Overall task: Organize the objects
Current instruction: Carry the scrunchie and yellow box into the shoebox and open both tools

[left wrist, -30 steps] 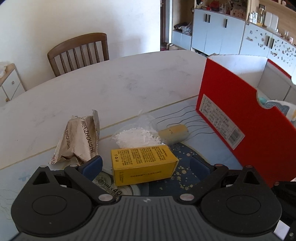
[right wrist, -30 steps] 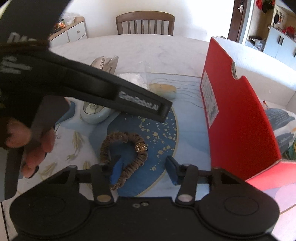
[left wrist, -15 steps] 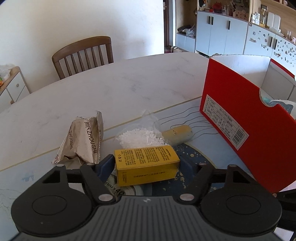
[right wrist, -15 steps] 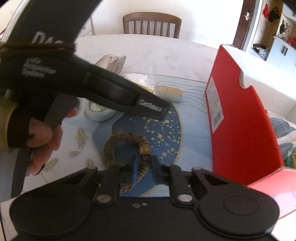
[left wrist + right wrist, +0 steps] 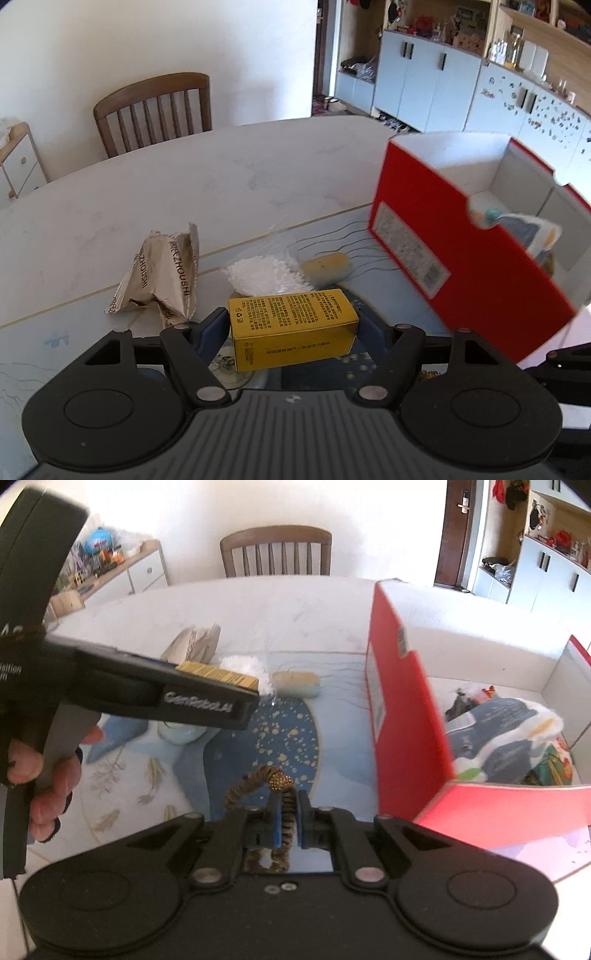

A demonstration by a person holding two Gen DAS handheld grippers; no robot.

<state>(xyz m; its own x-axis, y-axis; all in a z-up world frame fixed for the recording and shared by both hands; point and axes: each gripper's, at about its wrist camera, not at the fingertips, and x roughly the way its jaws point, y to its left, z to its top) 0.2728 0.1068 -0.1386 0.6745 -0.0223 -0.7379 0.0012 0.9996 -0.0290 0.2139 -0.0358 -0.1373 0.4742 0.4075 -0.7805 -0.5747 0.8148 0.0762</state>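
My left gripper (image 5: 293,326) is shut on a yellow box (image 5: 291,328) and holds it above the blue mat; the box also shows in the right wrist view (image 5: 218,674). My right gripper (image 5: 287,818) is shut on a brown hair scrunchie (image 5: 255,784) with a gold bead and holds it lifted off the mat. The red box (image 5: 461,251), open at the top, stands to the right, with several packets inside (image 5: 509,738).
On the mat lie a crumpled foil packet (image 5: 162,277), a bag of white granules (image 5: 262,275), a small yellowish tube (image 5: 327,266) and a tape roll (image 5: 181,733). A wooden chair (image 5: 155,110) stands behind the white table (image 5: 184,184).
The left gripper closed on the yellow box and lifted it. The right gripper closed on the scrunchie and raised it. Both moved up and toward the red box.
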